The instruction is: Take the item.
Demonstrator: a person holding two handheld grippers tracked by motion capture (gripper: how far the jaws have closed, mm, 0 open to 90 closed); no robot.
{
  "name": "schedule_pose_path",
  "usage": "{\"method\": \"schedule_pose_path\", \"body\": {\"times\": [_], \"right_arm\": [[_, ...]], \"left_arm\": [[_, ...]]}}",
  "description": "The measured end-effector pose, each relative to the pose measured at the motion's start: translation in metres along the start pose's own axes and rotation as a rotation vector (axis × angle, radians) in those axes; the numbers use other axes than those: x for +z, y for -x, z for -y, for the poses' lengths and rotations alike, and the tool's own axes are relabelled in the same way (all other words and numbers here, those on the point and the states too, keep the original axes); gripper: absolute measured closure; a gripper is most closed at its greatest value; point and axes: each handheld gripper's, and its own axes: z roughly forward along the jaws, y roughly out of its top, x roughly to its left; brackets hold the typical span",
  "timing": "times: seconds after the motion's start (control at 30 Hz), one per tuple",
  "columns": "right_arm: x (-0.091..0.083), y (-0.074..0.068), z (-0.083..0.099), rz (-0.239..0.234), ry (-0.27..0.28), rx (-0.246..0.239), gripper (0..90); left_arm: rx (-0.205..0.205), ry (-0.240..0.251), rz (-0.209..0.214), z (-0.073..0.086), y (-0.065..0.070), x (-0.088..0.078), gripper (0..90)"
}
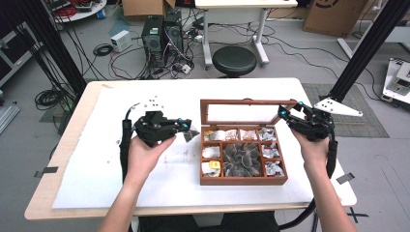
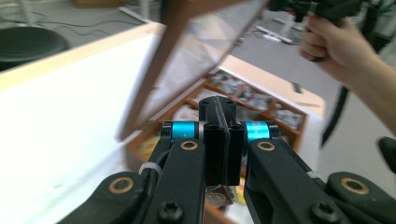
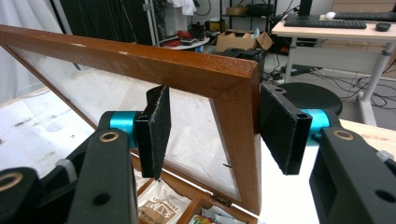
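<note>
Our right gripper (image 3: 212,135) clamps the glass lid's frame (image 3: 233,112); our left gripper (image 1: 186,129) pinches a tea bag (image 1: 193,134). We should keep the lid steady and carry the bag clear of the wooden tea box (image 1: 241,181).

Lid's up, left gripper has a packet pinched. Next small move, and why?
Probably carry the left gripper, shut on the small silvery tea packet, clear of the brown wooden compartment box and set it on the white table cover. The right gripper straddles the glass-paned lid's corner; keep it there.
</note>
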Motion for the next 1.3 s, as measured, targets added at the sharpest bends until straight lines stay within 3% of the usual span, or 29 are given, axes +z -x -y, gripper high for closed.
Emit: {"method": "schedule_pose_path", "body": {"times": [0.1, 0.27, 0.37, 0.57, 0.97, 1.3], "right_arm": [[0.0, 0.0, 0.0, 0.0, 0.0, 0.001, 46.2], [0.0, 0.0, 0.0, -0.001, 0.0, 0.0, 46.2], [0.0, 0.0, 0.0, 0.001, 0.001, 0.001, 46.2], [0.0, 0.0, 0.0, 0.001, 0.001, 0.001, 46.2], [0.0, 0.0, 0.0, 0.003, -0.001, -0.001, 46.2], [0.001, 0.0, 0.0, 0.003, 0.001, -0.002, 46.3]], "left_arm": [[0.005, 0.001, -0.062, -0.004, -0.01, -0.009, 89.6], [-0.022, 0.033, -0.11, -0.008, -0.029, -0.024, 89.5], [-0.005, 0.033, -0.173, -0.009, -0.037, -0.03, 89.6], [-0.028, 0.058, -0.25, -0.011, -0.056, -0.042, 89.6], [-0.058, 0.056, -0.37, -0.012, -0.086, -0.056, 89.5], [-0.089, -0.009, -0.434, 0.006, -0.108, -0.049, 89.6]]}}
